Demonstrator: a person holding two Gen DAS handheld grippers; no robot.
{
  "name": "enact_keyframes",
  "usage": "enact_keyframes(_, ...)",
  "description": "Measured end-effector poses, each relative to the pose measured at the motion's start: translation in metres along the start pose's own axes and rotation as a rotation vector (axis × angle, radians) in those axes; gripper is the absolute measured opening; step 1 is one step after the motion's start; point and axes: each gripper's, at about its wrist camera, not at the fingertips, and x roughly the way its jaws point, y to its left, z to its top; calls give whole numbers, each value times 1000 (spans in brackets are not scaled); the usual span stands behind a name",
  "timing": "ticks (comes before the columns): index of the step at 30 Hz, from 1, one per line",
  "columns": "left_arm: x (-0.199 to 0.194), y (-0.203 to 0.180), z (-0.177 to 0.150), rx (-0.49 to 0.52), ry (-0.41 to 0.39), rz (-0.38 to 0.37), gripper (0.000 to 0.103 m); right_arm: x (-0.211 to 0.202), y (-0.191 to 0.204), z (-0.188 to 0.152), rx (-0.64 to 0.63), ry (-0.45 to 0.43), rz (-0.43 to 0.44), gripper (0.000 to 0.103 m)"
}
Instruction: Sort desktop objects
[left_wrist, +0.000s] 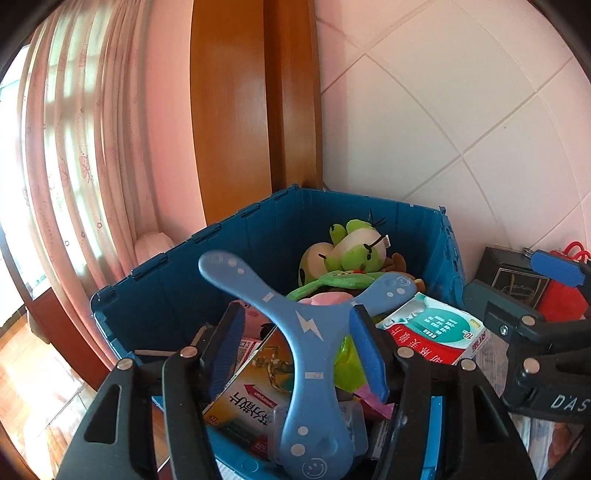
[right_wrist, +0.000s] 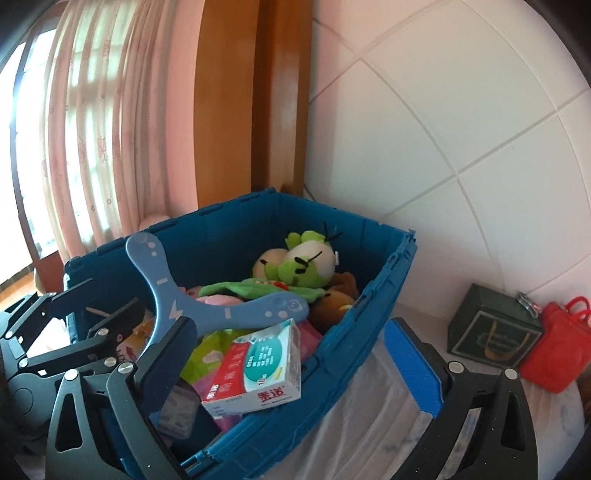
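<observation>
Left tool at lower centre of its frame, fingers spread, the blue three-armed boomerang lying between them; contact on either finger cannot be told. Boomerang sits over the blue crate, above a yellow carton. Red-and-white medicine box lies right of it inside the crate, green plush toy toward the back. Right tool lower centre, released, wide apart, straddling the crate's near wall. Dark box and red pouch at right, on the white-covered table.
</observation>
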Motion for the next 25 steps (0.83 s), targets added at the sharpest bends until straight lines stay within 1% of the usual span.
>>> enact_keyframes(2, -4, 4, -1, -2, 1, -16, 60, -2, 3, 0, 7, -3, -1, 103)
enact_keyframes(6, -5, 11, -2, 10, 24, -9, 64, -8, 9, 1, 1, 13, -37, 103)
enact_keyframes(8, -7, 12, -3, 10, 29, -11, 68, -14, 10, 0, 1, 18, -52, 103)
enact_keyframes(10, -9, 14, -4, -6, 35, -32, 70, -18, 11, 1, 6, 29, -70, 103)
enact_keyframes(13, -13, 18, -4, -21, 42, -59, 71, -24, 13, -1, 7, 43, -101, 103)
enact_keyframes(16, -15, 16, -6, -10, 41, -23, 71, -31, 13, -4, 4, 44, -121, 103)
enact_keyframes(19, -17, 15, -8, -14, 50, -39, 71, -35, 12, -7, 8, 44, -141, 103)
enact_keyframes(22, -22, 11, -10, 7, 38, -19, 71, -38, 9, -10, 15, 47, -149, 103)
enact_keyframes(25, -27, 10, -12, 11, 30, -15, 71, -42, 8, -12, 18, 48, -160, 103)
